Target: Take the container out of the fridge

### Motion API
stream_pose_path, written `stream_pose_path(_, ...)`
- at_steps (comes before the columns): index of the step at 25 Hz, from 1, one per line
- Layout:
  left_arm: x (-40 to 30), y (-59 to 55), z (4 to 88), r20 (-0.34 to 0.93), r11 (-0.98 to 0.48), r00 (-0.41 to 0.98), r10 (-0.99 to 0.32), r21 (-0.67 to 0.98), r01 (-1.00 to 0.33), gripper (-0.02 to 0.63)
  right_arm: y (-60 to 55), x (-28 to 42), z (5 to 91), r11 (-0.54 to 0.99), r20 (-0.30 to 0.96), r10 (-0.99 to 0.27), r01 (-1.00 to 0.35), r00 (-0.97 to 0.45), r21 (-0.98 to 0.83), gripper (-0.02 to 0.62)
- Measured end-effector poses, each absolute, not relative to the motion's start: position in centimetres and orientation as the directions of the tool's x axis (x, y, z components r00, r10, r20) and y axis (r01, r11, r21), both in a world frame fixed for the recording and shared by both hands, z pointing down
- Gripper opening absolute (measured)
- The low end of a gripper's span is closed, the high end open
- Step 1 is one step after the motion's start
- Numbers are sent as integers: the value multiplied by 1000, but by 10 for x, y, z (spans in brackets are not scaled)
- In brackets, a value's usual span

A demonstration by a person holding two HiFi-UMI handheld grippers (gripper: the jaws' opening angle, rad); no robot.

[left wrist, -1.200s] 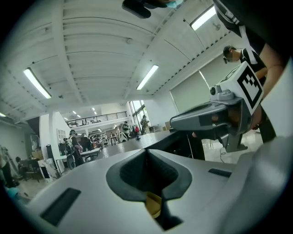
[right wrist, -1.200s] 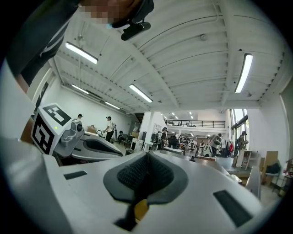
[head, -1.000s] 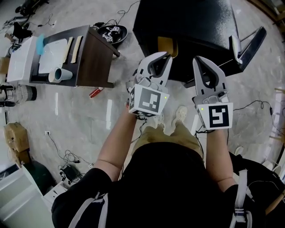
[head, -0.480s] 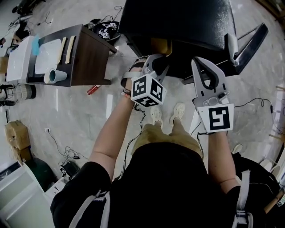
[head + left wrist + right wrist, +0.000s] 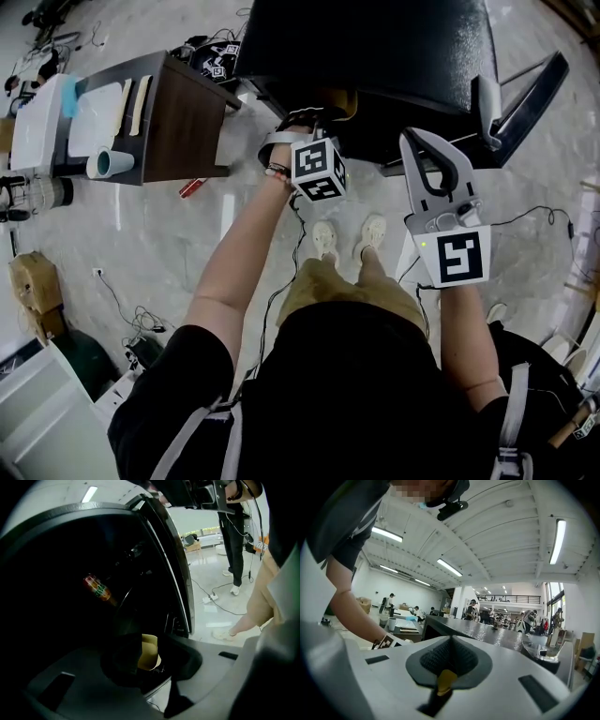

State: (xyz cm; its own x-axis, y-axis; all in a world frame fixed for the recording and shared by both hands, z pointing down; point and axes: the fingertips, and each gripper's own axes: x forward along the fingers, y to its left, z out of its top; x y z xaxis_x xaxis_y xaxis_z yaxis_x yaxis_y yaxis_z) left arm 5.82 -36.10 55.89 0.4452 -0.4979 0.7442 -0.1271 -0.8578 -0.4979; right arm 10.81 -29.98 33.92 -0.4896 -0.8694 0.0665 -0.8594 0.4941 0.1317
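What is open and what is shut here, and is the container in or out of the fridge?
fridge: door open.
left gripper: jaws apart, poked inside the fridge.
container: tan, inside the fridge, between the left gripper's jaws, not clearly clamped.
right gripper: shut, empty, held up outside the fridge.
cup: upright on the side table.

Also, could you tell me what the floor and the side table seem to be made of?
Floor: likely polished marble or marble-look tile; grey veining and bright reflected streaks show a glossy finish.
Side table: probably dark brown wood or veneer, matte; flat even panels, grain too faint to confirm.
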Motion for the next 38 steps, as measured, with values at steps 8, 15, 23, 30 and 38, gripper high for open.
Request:
stream_pose_path(8,63,-376,609,823,-898,380,-423,-438,-50,118,-307,113,349,500,94,-866,-857,-492,123,35)
stream_pose_path(15,60,-389,644,856,-905,318,-409,-426,-17,121,-313,118,359,504,115,-863,-856,-492,115,35)
stream_pose_path(23,59,-401,683,886,-918,266,-379,-397,16,121,-315,129,370,502,156,-861,-857,-484,113,35)
stream_pose_path(30,60,-401,709,910,-935,238,-339,-354,19,121,-313,136,380,501,171,-860,-859,-481,103,35)
stream_pose_path(38,64,-408,715,921,-944,226,-317,-329,17,121,-310,134,386,508,186,-853,-857,-487,85,35)
